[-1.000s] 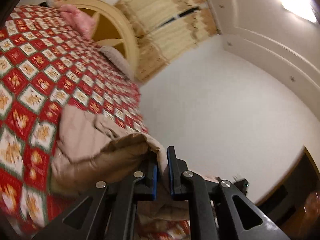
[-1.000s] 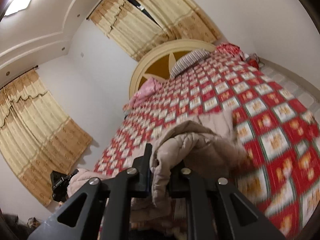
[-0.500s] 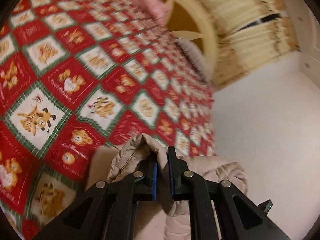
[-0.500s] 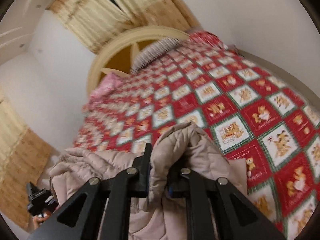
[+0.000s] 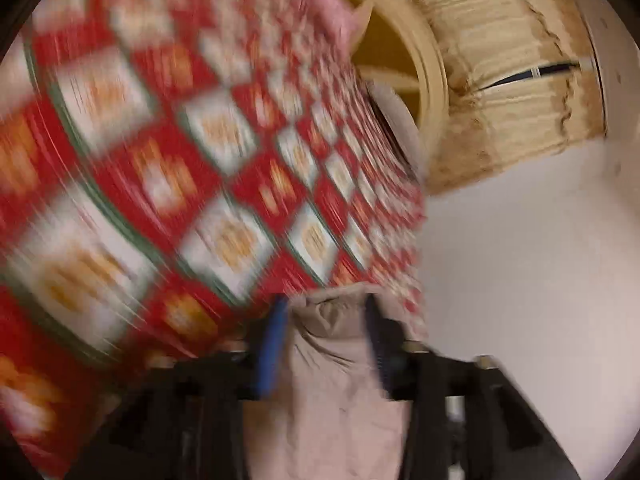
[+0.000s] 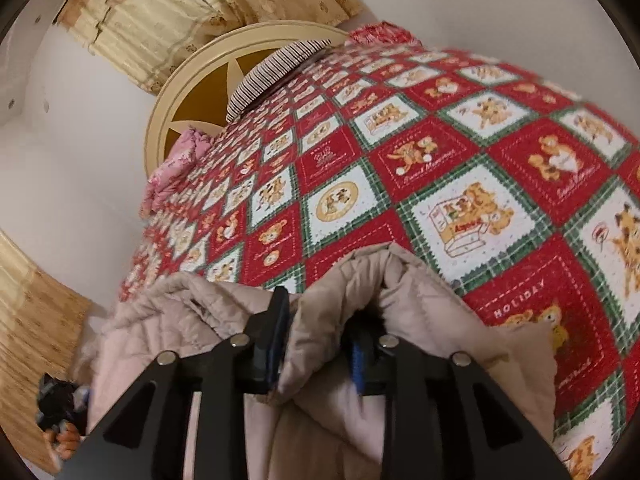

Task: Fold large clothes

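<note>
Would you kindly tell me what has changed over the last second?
Both grippers carried the beige quilted coat down onto the red patchwork bedspread. The left gripper and right gripper are opening, releasing folds they pinched. The coat stays between them.

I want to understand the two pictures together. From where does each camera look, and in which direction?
Left wrist: sits on the left hand-held gripper, looking along its opening fingers over the beige padded coat between them to the red quilt, blurred.
Right wrist: sits on the right hand-held gripper, fingers opening around the coat, facing the headboard.
Shared: coat, quilt, headboard, curtains.
</note>
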Demonstrator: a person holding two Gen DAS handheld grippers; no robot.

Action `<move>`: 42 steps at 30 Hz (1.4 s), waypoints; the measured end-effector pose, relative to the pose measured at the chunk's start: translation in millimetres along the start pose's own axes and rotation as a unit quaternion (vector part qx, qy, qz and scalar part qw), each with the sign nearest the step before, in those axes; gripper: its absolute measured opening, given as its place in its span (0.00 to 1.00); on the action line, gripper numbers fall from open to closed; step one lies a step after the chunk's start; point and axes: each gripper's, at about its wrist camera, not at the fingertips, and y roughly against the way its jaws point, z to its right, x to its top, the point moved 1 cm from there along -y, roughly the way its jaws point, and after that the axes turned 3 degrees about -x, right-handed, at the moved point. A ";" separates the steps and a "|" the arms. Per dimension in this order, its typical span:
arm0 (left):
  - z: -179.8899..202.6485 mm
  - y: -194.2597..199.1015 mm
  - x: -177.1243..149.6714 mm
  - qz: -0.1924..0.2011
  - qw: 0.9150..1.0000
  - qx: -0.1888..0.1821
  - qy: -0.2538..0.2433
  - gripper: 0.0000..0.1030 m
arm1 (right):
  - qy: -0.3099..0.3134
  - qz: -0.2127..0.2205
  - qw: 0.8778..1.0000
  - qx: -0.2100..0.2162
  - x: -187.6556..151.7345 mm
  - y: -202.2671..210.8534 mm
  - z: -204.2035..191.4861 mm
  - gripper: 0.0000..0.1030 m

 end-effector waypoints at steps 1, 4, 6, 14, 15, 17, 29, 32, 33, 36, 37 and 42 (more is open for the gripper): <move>8.6 17.2 4.9 0.033 0.999 0.009 -0.018 0.64 | -0.011 0.006 1.000 0.017 3.1 5.3 -2.7 0.37; 28.8 39.7 7.2 0.064 0.996 0.023 -0.056 0.67 | -0.026 0.062 0.997 0.049 7.4 49.1 -12.0 0.70; 59.5 37.0 -9.0 0.050 0.988 0.058 -0.134 0.67 | -0.001 0.120 0.992 0.034 2.4 83.3 -29.1 0.81; 150.9 -52.1 -132.5 0.004 0.942 0.071 -0.327 0.67 | 0.254 0.070 0.964 -0.027 -72.0 61.9 -160.6 0.35; 153.9 -64.5 -141.9 0.004 0.939 0.079 -0.335 0.67 | 0.255 0.061 0.965 -0.026 -78.6 52.5 -165.8 0.35; 159.4 -92.4 -161.5 -0.003 0.929 0.106 -0.354 0.67 | 0.256 0.049 0.965 -0.039 -84.9 29.5 -171.5 0.35; 121.8 -158.0 -188.5 -0.009 0.907 0.173 -0.384 0.71 | 0.243 0.015 0.967 -0.075 -105.4 -41.3 -130.0 0.38; 119.0 -167.4 -190.1 -0.009 0.903 0.184 -0.388 0.72 | 0.240 0.007 0.968 -0.077 -104.5 -46.5 -128.6 0.38; 118.0 -169.3 -190.2 -0.010 0.902 0.186 -0.388 0.73 | 0.238 0.004 0.968 -0.079 -104.2 -46.5 -127.8 0.38; 116.1 -174.6 -190.6 -0.017 0.900 0.192 -0.390 0.74 | 0.238 -0.009 0.967 -0.088 -101.8 -48.5 -132.6 0.39; 116.4 -176.4 -191.4 -0.018 0.898 0.197 -0.393 0.74 | 0.242 -0.023 0.966 -0.090 -98.6 -46.1 -136.2 0.39; 116.8 -179.3 -192.0 -0.020 0.895 0.204 -0.396 0.74 | 0.256 0.051 0.960 -0.097 -61.4 15.8 -143.2 0.39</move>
